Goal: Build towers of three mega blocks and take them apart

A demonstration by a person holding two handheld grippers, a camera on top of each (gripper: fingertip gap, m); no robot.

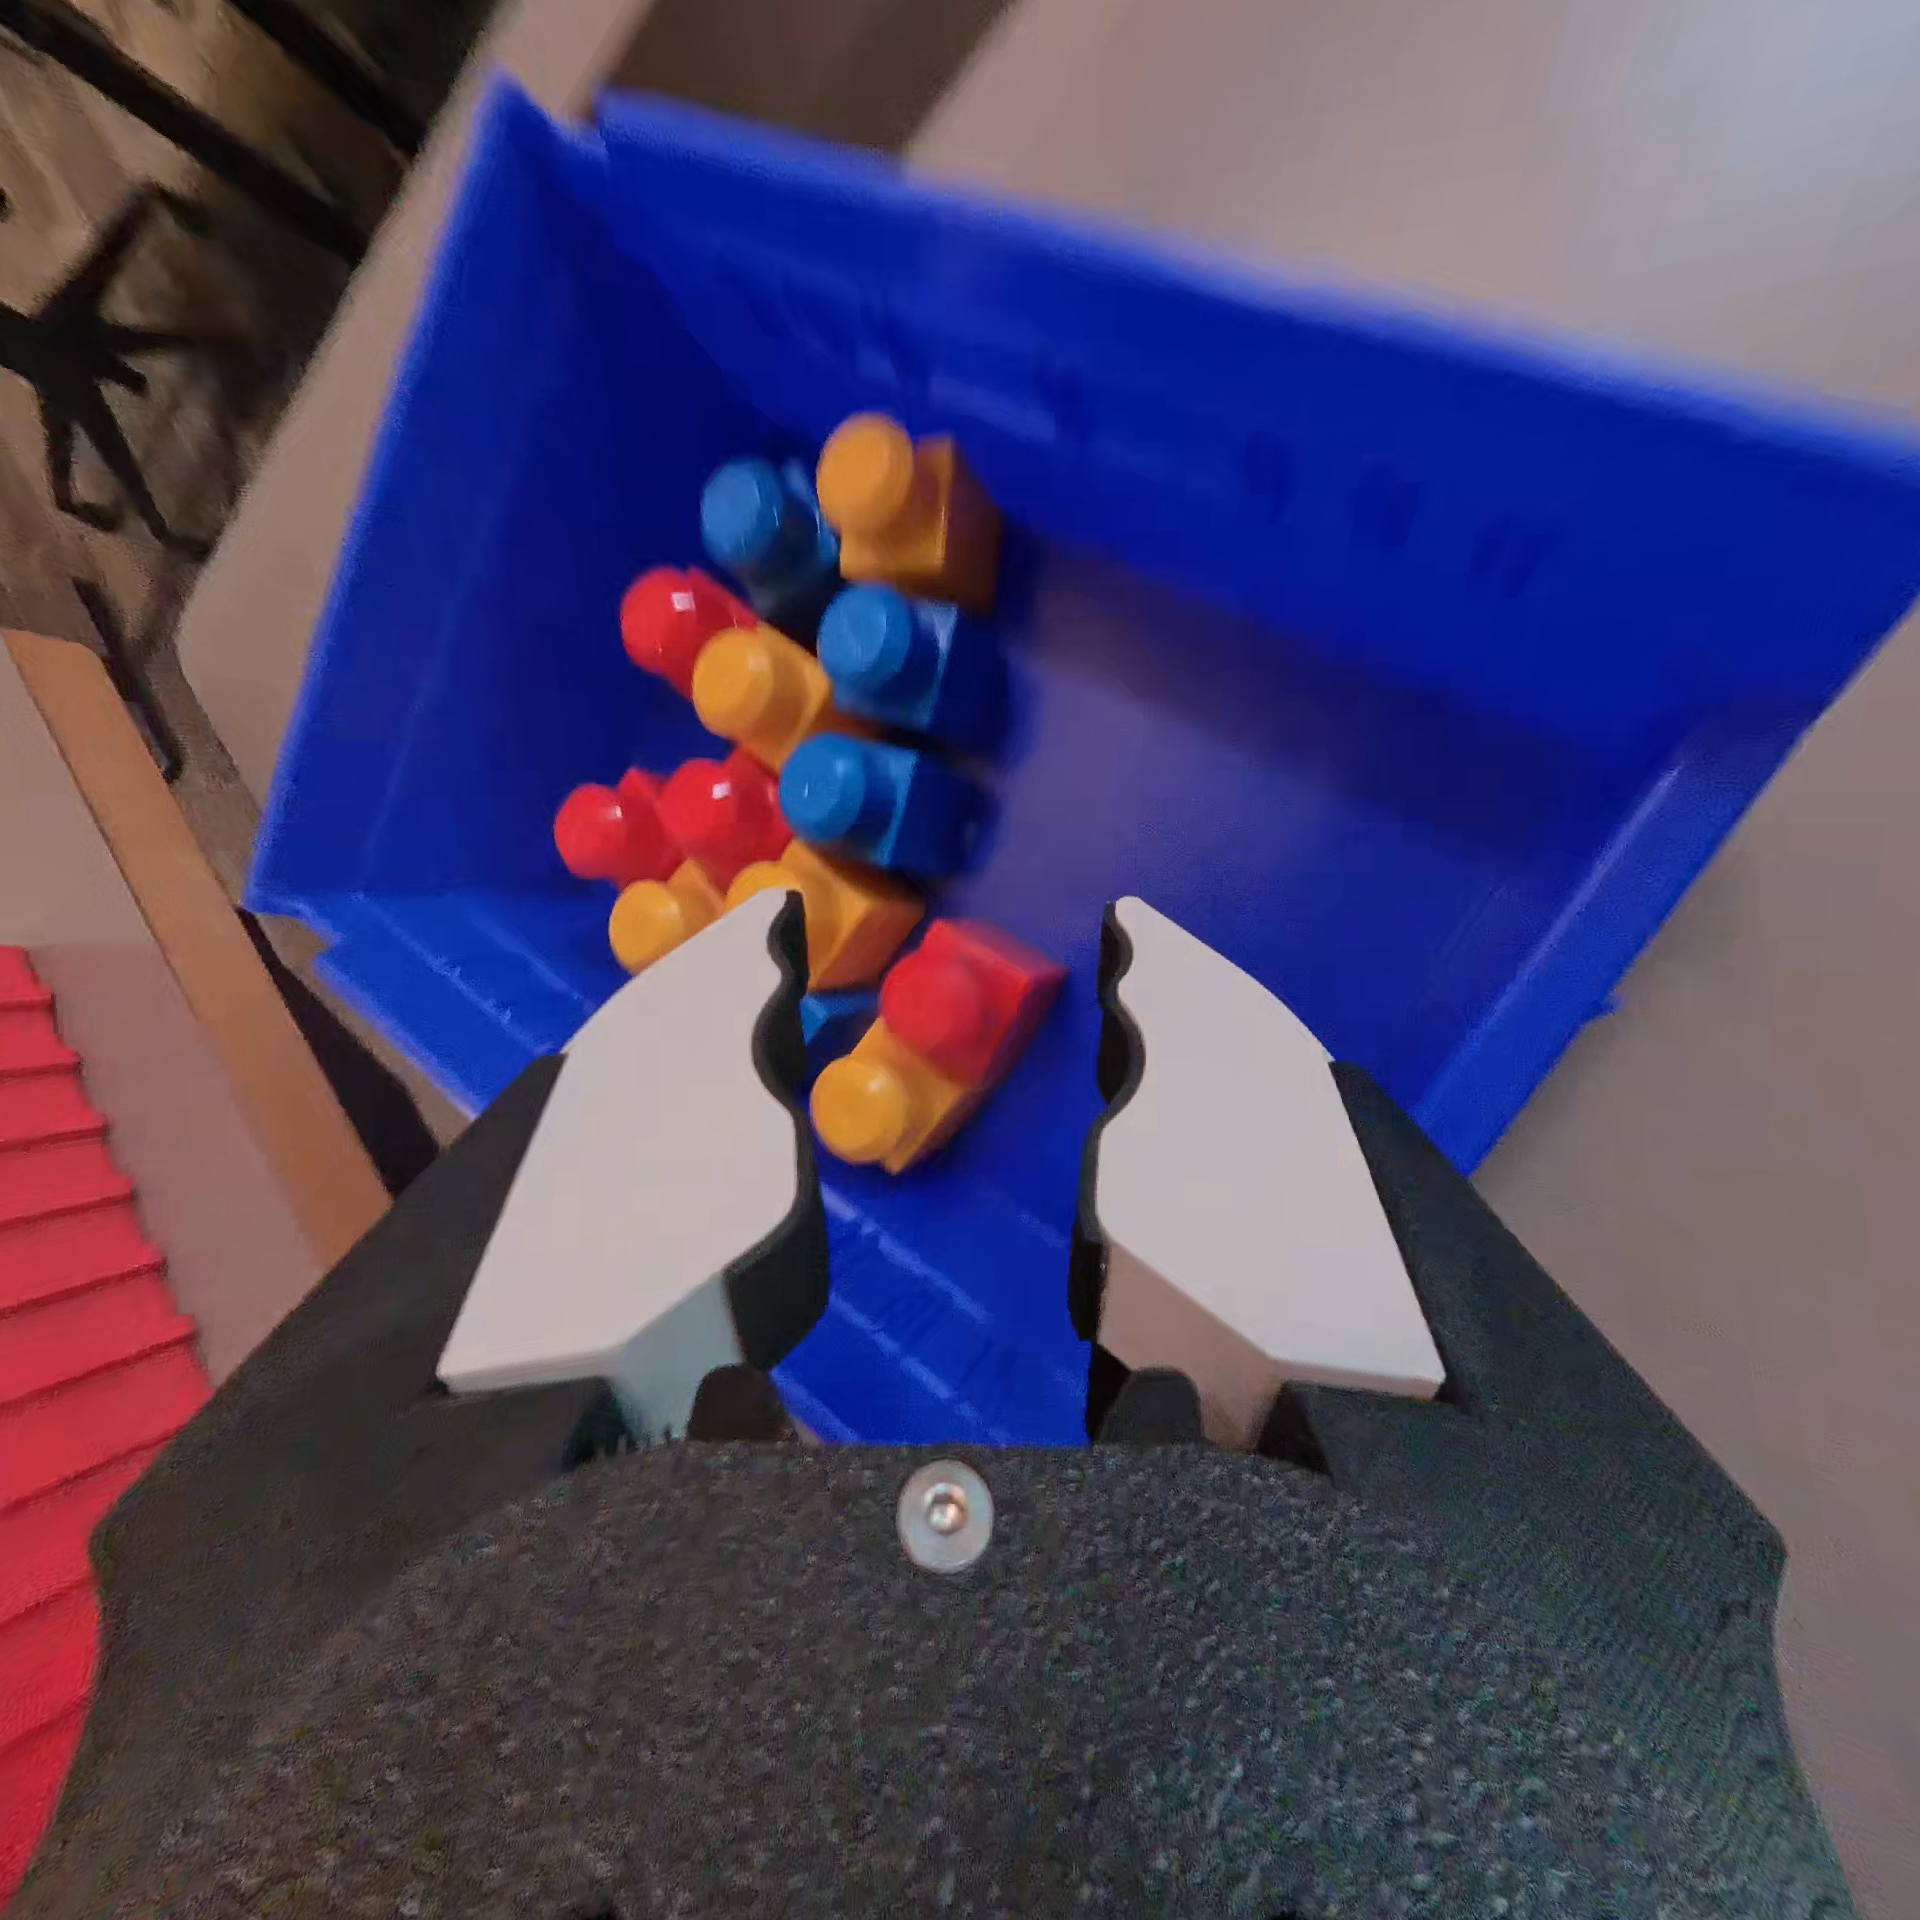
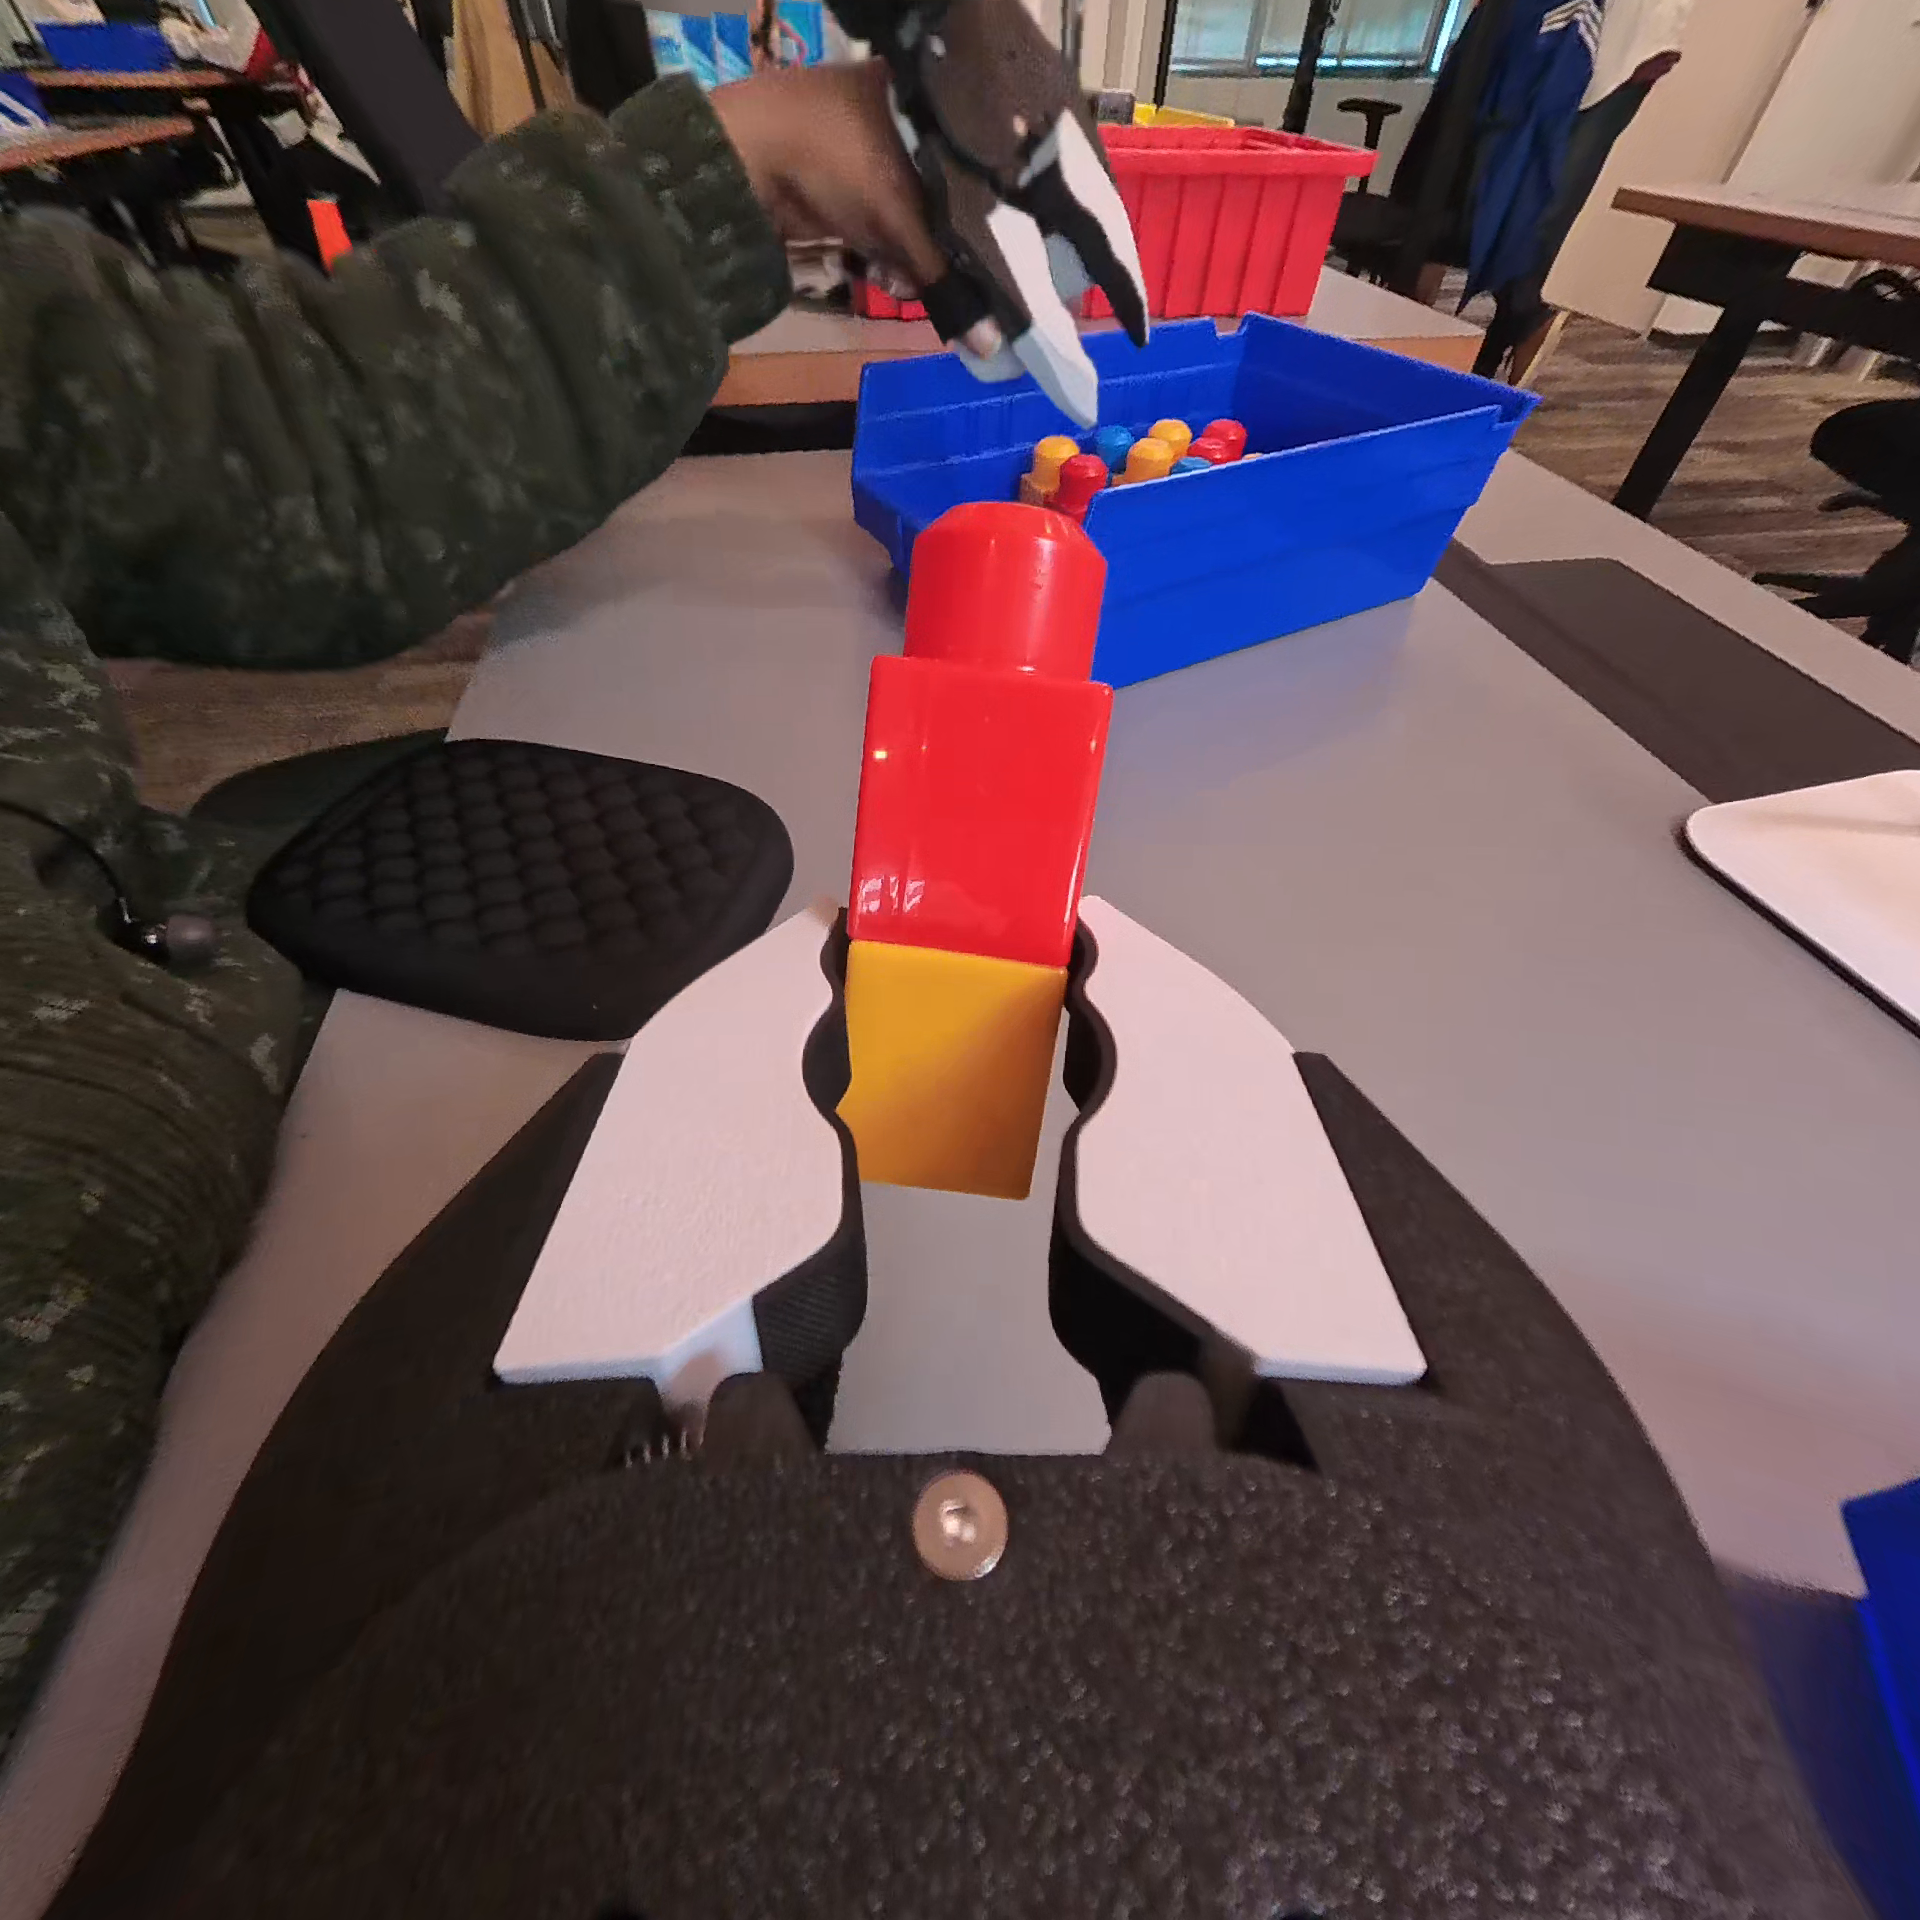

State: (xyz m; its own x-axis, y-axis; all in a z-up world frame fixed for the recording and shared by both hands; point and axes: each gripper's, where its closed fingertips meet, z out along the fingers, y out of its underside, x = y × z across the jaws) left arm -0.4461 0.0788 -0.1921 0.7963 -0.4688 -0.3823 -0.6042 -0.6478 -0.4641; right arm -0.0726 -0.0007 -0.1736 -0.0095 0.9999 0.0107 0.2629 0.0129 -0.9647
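Yellow block [image 2: 951, 1070] sits clamped between the jaws of the right tool [image 2: 956, 1039], closest thing in the right wrist view. Red block [image 2: 982, 800] is pressed onto it at 12 o'clock, stud outward. So a two-block stack, held clear above the grey surface [image 2: 1403, 935]; one block short of a tower, by my reading.

Black textured pad [image 2: 520, 883] lies at 10 o'clock of the stack. White board corner [image 2: 1829, 873] at 3 o'clock, partly out of frame.

Farther on, at 12 o'clock, the blue bin [image 2: 1299, 561] rests on the surface with the loose blocks [image 2: 1143, 452] in it: red, yellow, blue, studs up. Left tool [image 2: 1081, 343] hangs over the bin's near rim, a green sleeve [image 2: 364, 395] behind it.

Left wrist view: left tool [image 1: 951, 935] spread apart and empty, pointed down into the blue bin [image 1: 1351, 727]. A joined red-and-yellow pair [image 1: 925, 1049] lies on the bin floor in line with the gap between the jaws; the heap of loose blocks [image 1: 810, 665] runs from 12 toward 10 o'clock beyond. View is motion-blurred.

Handling, as judged: hollow hard plastic, light, rigid, glossy and so somewhat slippery. Best taken across two flat opposite side walls of the body, not by the rounded stud. Friction joints should yield to a straight pull or a slight tilt.

Red crate [image 2: 1226, 218] stands farthest back.
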